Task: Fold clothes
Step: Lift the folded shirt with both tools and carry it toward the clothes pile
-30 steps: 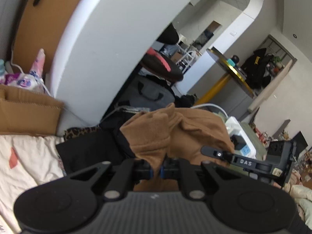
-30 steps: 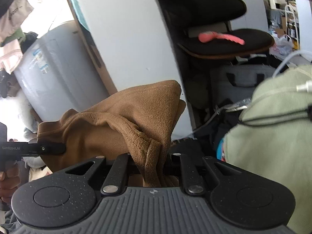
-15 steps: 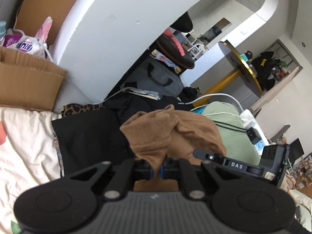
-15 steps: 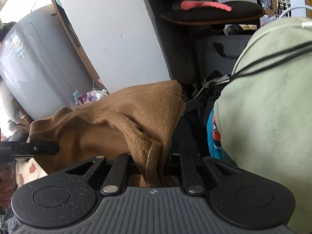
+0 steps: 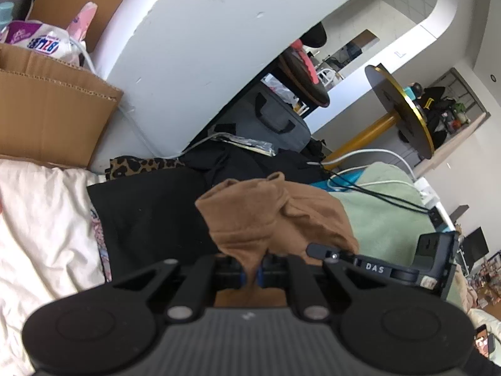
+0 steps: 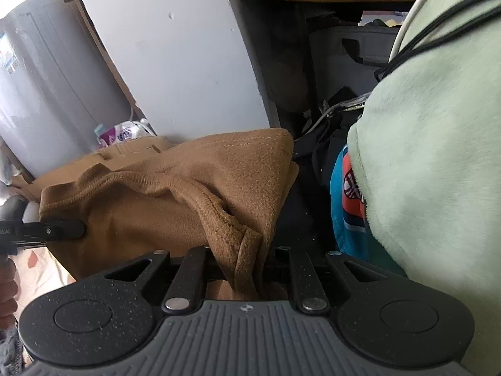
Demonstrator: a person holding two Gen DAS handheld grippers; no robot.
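Brown fleece, a folded garment point(image 5: 275, 216), hung bunched between my two hand-held grippers, its long axis running across from one to the other and its loose bulk drooping below. My left hand-held gripper point(image 5: 250, 274) was clamped together on one corner of it, the cloth pinched between the blue pads. My right hand-held gripper point(image 6: 250, 261) was clamped on a thick hemmed edge point(image 6: 219, 206) at the other end.

Compared with a second before, both hands had come down: the black cloth point(image 5: 150, 216) and the cream bedding point(image 5: 40, 225) filled more of the left view, and the pale green blanket point(image 6: 438, 156) loomed larger on the right. The garment hung just above the black cloth, beside the green blanket.

The letters "DAS" point(image 5: 374, 268) showed on the arm of my right tool in the left view. A packet point(image 5: 40, 40) behind the cardboard box point(image 5: 53, 109) carried print I could not read.
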